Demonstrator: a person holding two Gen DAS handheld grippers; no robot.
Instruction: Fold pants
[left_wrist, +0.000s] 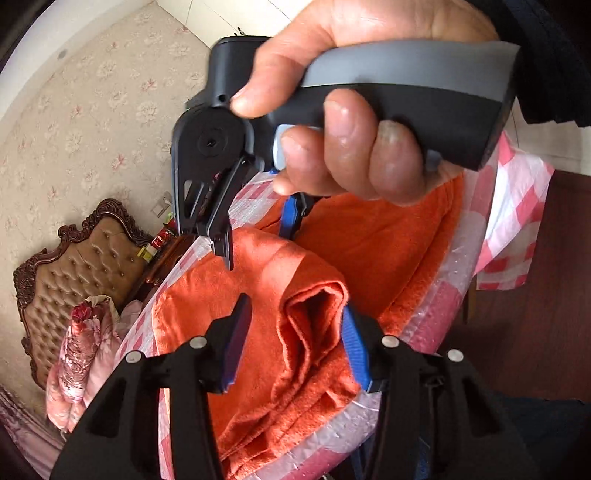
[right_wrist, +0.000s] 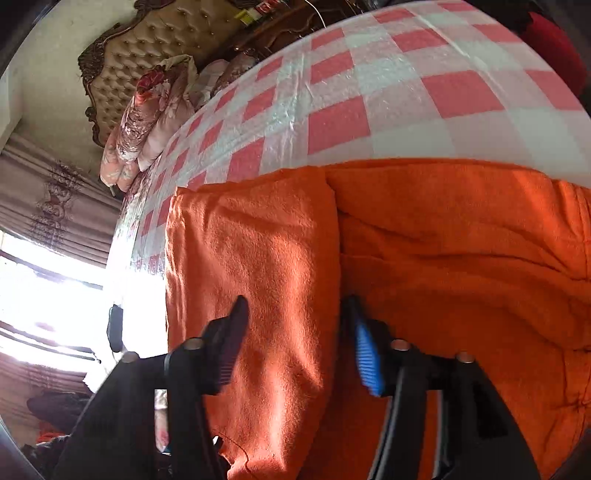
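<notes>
The orange fleece pants (left_wrist: 295, 295) lie on a table with a pink-and-white checked cloth (left_wrist: 517, 206). My left gripper (left_wrist: 295, 332) is open, its two fingers either side of a raised fold of the pants near the table's edge. My right gripper (left_wrist: 258, 236) shows in the left wrist view, held by a hand, its fingers apart over the far part of the pants. In the right wrist view the right gripper (right_wrist: 295, 332) is open over a folded leg of the pants (right_wrist: 258, 258), with the wider part of the pants to the right.
The checked tablecloth (right_wrist: 369, 92) stretches beyond the pants. A tufted brown headboard (right_wrist: 155, 48) and floral bedding (right_wrist: 140, 122) stand past the table's far edge. A bright window (right_wrist: 48, 295) is at the left. Dark wooden floor (left_wrist: 535, 332) lies beside the table.
</notes>
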